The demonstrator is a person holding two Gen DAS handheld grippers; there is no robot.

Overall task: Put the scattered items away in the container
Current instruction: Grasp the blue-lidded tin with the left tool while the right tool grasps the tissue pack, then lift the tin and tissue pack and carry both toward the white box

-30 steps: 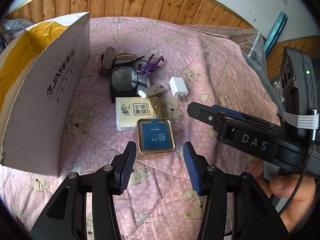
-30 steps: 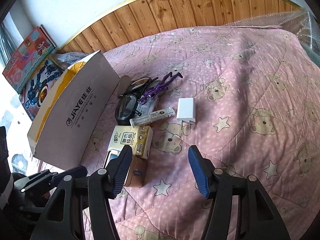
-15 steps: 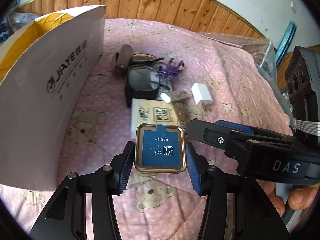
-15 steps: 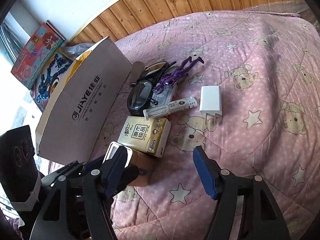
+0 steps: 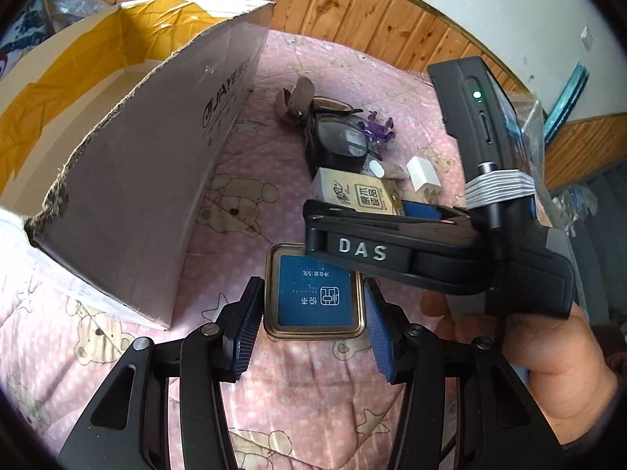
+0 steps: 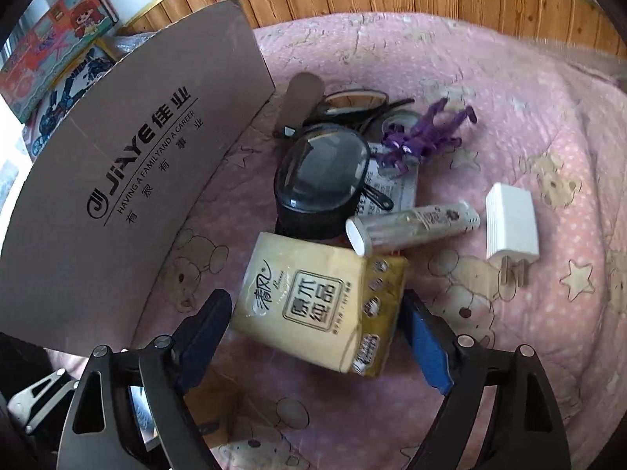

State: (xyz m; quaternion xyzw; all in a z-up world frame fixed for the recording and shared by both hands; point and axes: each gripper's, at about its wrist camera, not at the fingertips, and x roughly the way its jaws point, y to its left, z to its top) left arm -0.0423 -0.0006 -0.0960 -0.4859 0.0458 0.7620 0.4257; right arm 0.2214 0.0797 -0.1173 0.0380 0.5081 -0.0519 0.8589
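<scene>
A square gold tin with a blue label (image 5: 313,293) sits between the pads of my left gripper (image 5: 311,331); whether they press it I cannot tell. My right gripper (image 6: 319,337) is open, its fingers on either side of a yellow tissue pack (image 6: 319,307) on the quilt. It also shows in the left wrist view (image 5: 360,196). Behind it lie a clear tube (image 6: 411,225), a white charger (image 6: 511,223), black glasses (image 6: 323,174) and a purple clip (image 6: 425,137). The cardboard box (image 5: 117,149) stands open at the left.
Everything lies on a pink bear-print quilt (image 6: 529,117). The box wall (image 6: 117,180) stands close to the left of the pile. Wood panelling (image 5: 352,15) runs behind. Picture books (image 6: 58,39) lean beyond the box. My right gripper's body (image 5: 450,250) crosses the left wrist view.
My left gripper moved forward until the gold tin sat between its pads. My right gripper moved forward and down over the tissue pack, which now sits between its open fingers.
</scene>
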